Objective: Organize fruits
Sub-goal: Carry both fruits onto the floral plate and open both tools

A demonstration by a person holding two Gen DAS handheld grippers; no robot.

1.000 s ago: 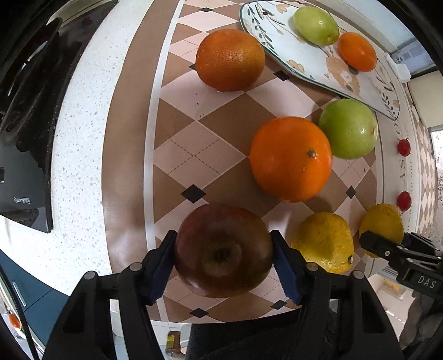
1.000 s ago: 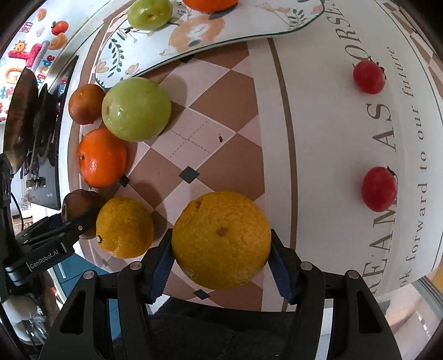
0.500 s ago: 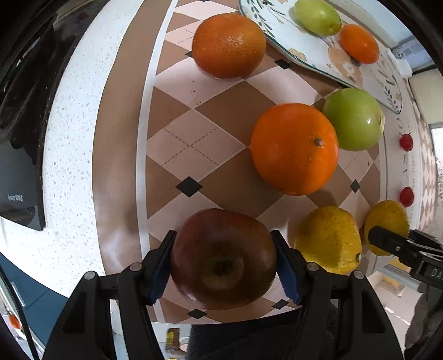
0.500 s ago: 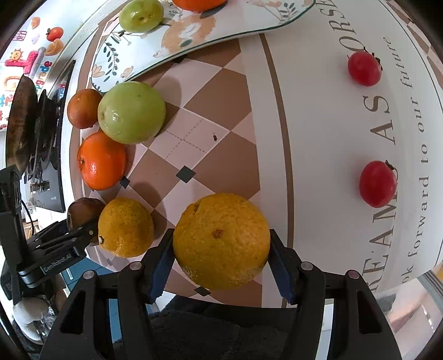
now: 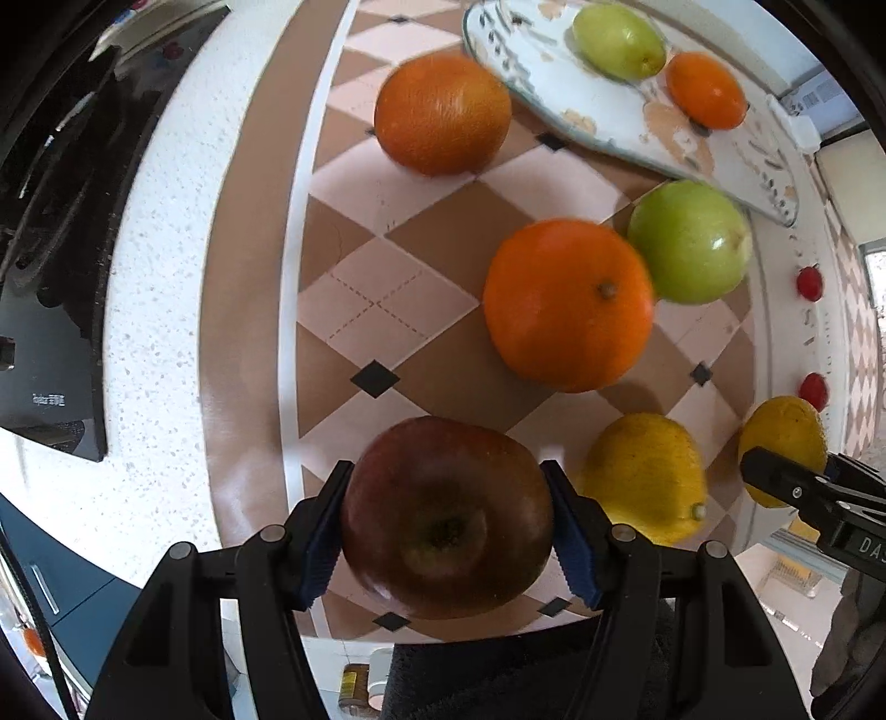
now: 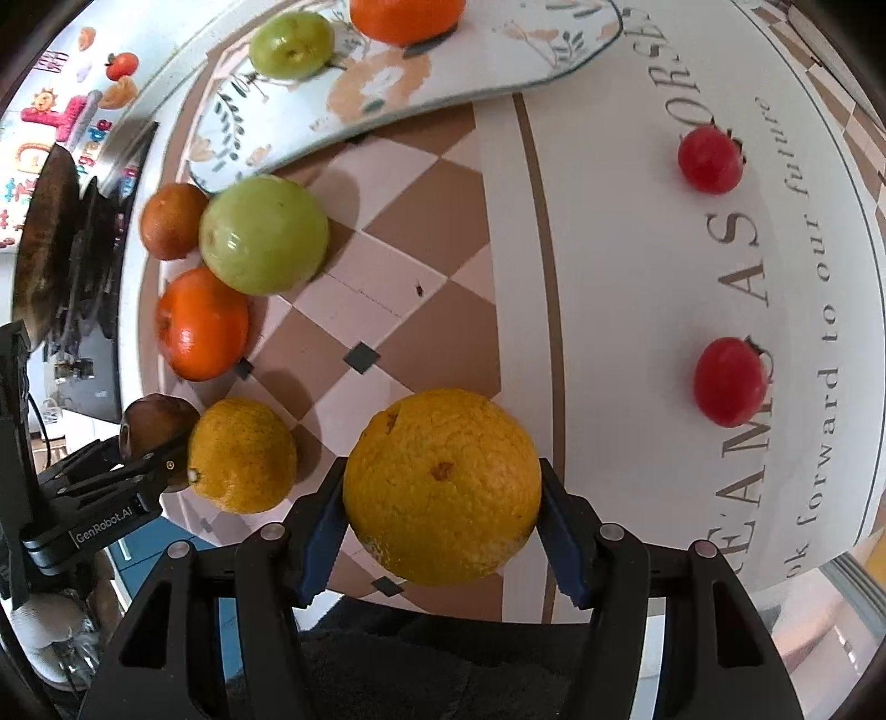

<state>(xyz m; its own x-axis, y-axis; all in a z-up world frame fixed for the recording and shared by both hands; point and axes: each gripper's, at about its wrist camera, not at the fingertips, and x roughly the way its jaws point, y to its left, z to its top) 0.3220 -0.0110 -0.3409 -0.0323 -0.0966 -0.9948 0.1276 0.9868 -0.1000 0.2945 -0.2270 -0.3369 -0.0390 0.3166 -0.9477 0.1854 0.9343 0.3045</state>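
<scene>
My left gripper [image 5: 446, 526] points down and is shut on a dark red apple [image 5: 446, 518], its blue pads pressing both sides. My right gripper [image 6: 443, 498] is shut on a large yellow orange [image 6: 443, 487]. Loose on the checked mat [image 5: 387, 288] lie a yellow citrus [image 5: 645, 479], two oranges [image 5: 567, 304] [image 5: 443, 113] and a green apple [image 5: 689, 241]. The patterned plate [image 5: 554, 83] at the far side holds a green fruit [image 5: 617, 41] and a small orange [image 5: 706, 88]. The right wrist view shows the left gripper [image 6: 147, 451] with its apple [image 6: 158, 418] beside the yellow citrus [image 6: 241, 454].
Two cherry tomatoes [image 6: 710, 159] [image 6: 730, 381] sit on the lettered white border of the mat, right of the held orange. A black stove [image 5: 44, 249] borders the speckled counter [image 5: 155, 360] on the left. The counter's front edge runs just under both grippers.
Both grippers keep their hold on their fruit. The left wrist view has shifted slightly and is now blurred; the right wrist view has barely changed.
</scene>
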